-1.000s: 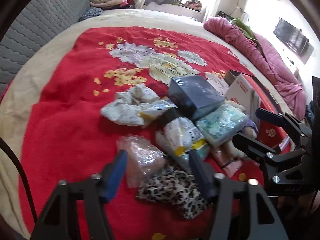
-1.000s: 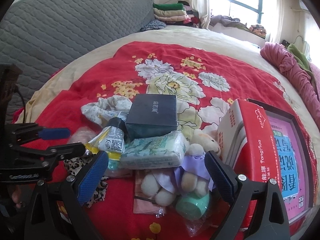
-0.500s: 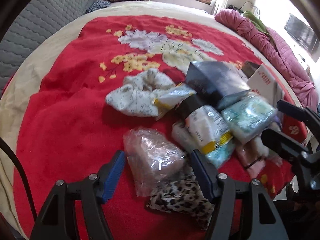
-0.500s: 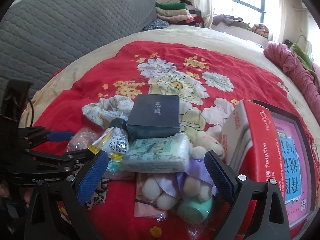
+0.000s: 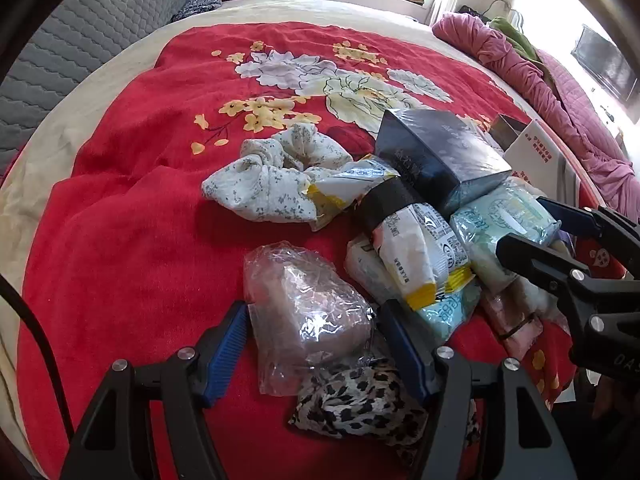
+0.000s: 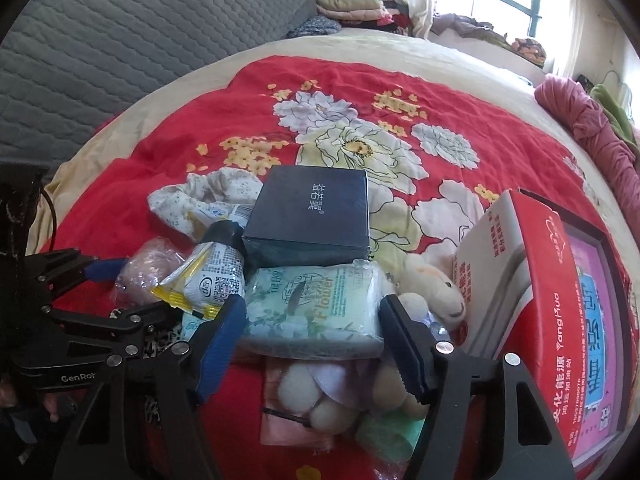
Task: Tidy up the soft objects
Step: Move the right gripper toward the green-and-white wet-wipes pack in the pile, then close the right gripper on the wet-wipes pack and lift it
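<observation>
My left hand-held gripper (image 5: 312, 340) sits part-open astride the clear bagged bundle (image 5: 308, 308) on the bed (image 5: 132, 208), grip unclear. Right hand-held gripper (image 6: 312, 332) closing around tissue pack (image 6: 316, 304), pads not touching.

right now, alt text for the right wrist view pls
The right gripper is closing around a green tissue pack in a pile on a red blanket. A dark box lies on the pack; a plush toy and red box sit right.
</observation>
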`<state>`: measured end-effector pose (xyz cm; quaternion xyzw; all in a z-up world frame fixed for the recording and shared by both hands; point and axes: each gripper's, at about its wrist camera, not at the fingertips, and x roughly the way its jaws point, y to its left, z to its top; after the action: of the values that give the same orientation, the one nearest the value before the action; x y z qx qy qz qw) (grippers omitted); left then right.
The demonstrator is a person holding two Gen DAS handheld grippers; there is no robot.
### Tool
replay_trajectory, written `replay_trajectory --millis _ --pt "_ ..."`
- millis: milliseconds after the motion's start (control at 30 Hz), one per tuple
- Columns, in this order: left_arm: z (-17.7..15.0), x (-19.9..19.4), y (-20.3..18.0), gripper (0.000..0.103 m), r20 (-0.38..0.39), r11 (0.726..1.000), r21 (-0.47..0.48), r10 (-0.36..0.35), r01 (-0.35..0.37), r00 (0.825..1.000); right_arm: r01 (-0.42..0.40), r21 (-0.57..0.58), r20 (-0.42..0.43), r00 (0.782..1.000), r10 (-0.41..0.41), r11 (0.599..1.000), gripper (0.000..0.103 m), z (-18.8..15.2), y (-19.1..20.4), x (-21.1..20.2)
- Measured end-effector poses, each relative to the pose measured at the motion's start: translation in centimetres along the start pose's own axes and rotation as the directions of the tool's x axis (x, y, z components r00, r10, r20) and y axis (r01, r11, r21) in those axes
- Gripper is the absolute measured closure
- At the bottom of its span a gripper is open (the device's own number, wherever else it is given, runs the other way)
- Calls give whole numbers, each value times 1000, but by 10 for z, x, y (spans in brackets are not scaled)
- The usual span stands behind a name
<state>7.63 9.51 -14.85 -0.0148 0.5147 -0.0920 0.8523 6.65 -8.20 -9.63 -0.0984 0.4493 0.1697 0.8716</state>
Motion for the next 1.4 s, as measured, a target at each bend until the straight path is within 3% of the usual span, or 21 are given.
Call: replay_trajectory --millis 133,200,367,467,567,700,767,867,933,1000,1200,1400 --pt "0 0 0 37 -3 1000 4 6 -6 1000 4 -3 -8 1000 -4 1000 37 1 2 1" --pt "0 1 1 37 -5 1000 5 6 -6 1000 5 2 -12 1000 -5 1000 54 2 0 1" --pt "1 1 -1 40 -7 1000 12 11 -11 1000 -33 45 -16 999 34 998 66 2 -10 0" --pt "1 1 -1 40 -7 1000 11 12 -12 1000 -45 61 -26 999 47 997 64 2 -15 2" --pt "2 2 -2 40 -11 1000 12 16 -16 1000 -58 105 -49 997 63 993 48 0 -24 6" --pt "1 6 -1 39 -19 1000 12 15 -15 1000 -100 130 -83 990 112 986 46 -1 -26 11" --pt "0 9 1 40 -28 1000 7 12 -11 1000 -119 121 -104 986 132 986 39 -2 -21 15" --pt "0 10 1 40 -26 1000 9 9 -9 1000 -105 77 -109 988 113 992 36 -2 -13 16" --pt "0 9 1 40 -25 1000 8 4 -4 1000 -107 82 -98 989 115 991 44 -2 -14 14" --pt "0 9 2 40 -23 1000 5 1 -1 1000 -116 99 -83 989 125 988 59 -1 -19 11" --pt "1 6 -1 43 -21 1000 10 0 0 1000 -157 95 -65 984 164 983 74 1 -21 3" --pt "3 -2 -1 44 -8 1000 10 -6 6 1000 -184 97 -27 982 188 978 81 5 -22 -11"
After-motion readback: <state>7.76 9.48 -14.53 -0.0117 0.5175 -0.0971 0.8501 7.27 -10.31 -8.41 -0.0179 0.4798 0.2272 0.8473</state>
